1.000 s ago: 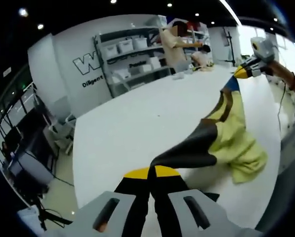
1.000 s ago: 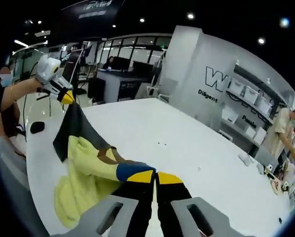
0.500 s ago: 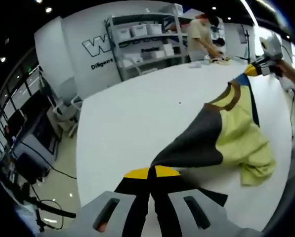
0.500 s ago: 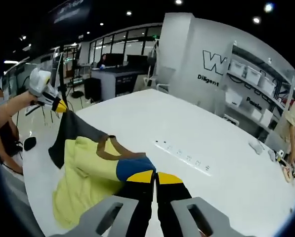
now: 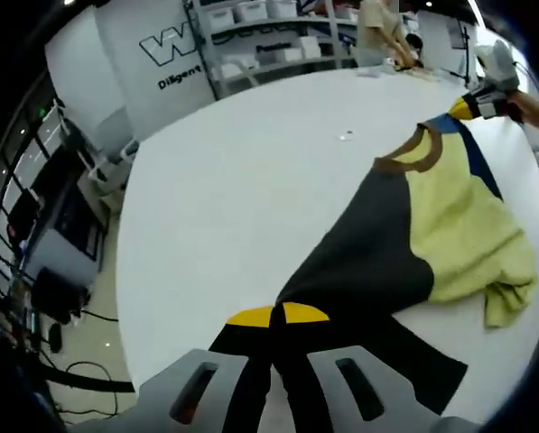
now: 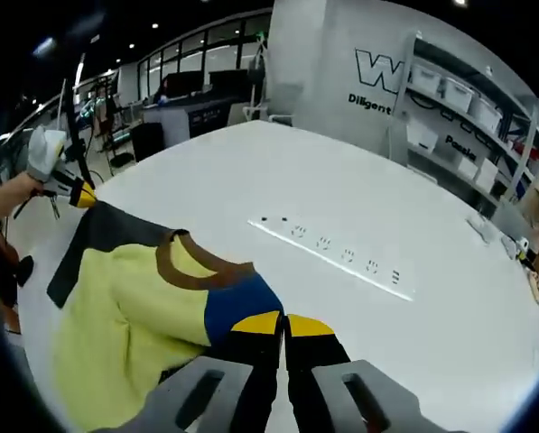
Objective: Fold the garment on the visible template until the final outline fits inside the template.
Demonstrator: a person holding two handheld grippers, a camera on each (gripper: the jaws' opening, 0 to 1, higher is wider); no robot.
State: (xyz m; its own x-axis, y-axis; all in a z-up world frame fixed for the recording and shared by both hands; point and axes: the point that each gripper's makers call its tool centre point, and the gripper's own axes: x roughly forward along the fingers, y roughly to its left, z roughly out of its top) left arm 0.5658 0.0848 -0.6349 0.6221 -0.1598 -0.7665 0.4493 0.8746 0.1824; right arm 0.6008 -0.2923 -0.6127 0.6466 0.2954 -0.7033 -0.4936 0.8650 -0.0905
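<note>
Template outline hard to make out; row of small marks (image 6: 341,255) on white table (image 5: 242,189). Shirt (image 5: 441,230), yellow body, dark grey and blue sleeves, brown collar, stretched over table at 3 o'clock. Left gripper (image 5: 277,316) jaws closed on grey sleeve; right gripper (image 6: 283,325) jaws closed on blue sleeve. Shelf bins (image 6: 450,90) at 1 o'clock, contents unreadable.

Garment (image 6: 134,302) spread on worktop (image 6: 359,198), stretched between left claw (image 6: 81,197) and right claw (image 6: 283,317); shelving (image 5: 269,36) behind worktop.
</note>
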